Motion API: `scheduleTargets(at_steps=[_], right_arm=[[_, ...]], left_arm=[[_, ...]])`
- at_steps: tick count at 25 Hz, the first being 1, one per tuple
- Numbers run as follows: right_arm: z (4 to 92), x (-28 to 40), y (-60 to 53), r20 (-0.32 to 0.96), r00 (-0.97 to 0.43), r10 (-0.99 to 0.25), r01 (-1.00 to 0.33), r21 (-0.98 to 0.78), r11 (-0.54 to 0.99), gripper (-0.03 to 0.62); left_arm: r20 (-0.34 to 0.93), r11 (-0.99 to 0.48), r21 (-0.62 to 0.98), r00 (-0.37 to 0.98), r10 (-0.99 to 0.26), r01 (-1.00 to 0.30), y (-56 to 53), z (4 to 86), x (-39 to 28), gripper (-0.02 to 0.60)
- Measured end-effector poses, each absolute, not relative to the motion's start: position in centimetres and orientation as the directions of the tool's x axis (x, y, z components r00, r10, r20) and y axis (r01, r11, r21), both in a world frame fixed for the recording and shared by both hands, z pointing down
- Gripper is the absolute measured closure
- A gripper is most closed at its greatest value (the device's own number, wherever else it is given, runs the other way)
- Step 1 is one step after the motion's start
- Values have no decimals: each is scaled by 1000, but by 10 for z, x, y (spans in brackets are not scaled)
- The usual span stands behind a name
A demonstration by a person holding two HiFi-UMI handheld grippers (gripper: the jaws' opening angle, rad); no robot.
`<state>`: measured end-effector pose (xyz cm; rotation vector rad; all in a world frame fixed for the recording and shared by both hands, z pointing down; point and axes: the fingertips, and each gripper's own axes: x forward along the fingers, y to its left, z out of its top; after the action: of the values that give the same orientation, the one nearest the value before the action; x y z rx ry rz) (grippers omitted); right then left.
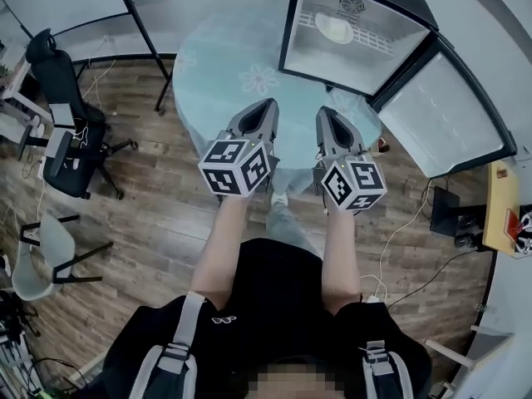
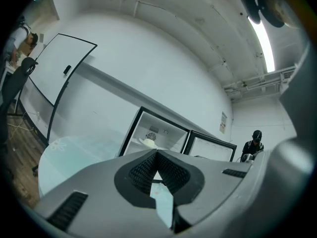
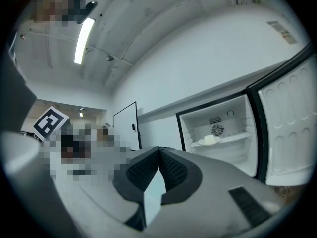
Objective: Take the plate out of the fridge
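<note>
A small fridge (image 1: 357, 36) stands open on the far side of a round table (image 1: 216, 73). On its shelf rests a white plate (image 1: 333, 28) with something pale on it. The plate also shows in the left gripper view (image 2: 148, 143) and the right gripper view (image 3: 209, 141). My left gripper (image 1: 269, 104) and right gripper (image 1: 325, 111) hover side by side over the table's near edge, well short of the fridge. Both are shut and hold nothing, as the left gripper (image 2: 157, 153) and right gripper (image 3: 159, 149) show close up.
The fridge door (image 1: 445, 115) swings out to the right. Office chairs (image 1: 62, 115) and a pale chair (image 1: 46, 248) stand at the left on the wooden floor. Cables trail at the right. A person in black (image 2: 253, 144) stands beyond the door.
</note>
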<state>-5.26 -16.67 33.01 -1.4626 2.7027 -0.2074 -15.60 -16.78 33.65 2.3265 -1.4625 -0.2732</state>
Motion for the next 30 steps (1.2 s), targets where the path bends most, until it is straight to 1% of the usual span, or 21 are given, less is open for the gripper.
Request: scheduleTargets(at_steps=[5,9,14,18,22,26,30], right_arm=[[357,-20,-223,53,-502,-863,-849,-220,480,588],[385,-4,-258,87,-484,-871,-856,-250,452,588],[395,44,-309,84,-413,-907,-881,-289,375,588],[392,68,-346,65,-398,-915,-880,-308,361,588],[388,88,-384,43,-405,-913,-874,-312,373,588],[386,109,-423,30,-395,-918,-876,-313,367,588],[382,116,-444,27,-398,-917,-875,-310,371,588]], left_arm=[[96,-345,442,426,-900,-828,-220,362,-151,578],[131,-358,456,460,-878,-815,-259,382,-129,578],[148,-380,460,491,-858,-803,-311,392,-99,578],[133,-390,465,499,-857,-794,-354,387,-84,578],[132,-354,470,461,-877,-808,-393,385,-81,578],[142,-338,440,436,-889,-832,-415,385,-72,578],[152,-293,428,387,-909,-855,-429,384,-76,578]])
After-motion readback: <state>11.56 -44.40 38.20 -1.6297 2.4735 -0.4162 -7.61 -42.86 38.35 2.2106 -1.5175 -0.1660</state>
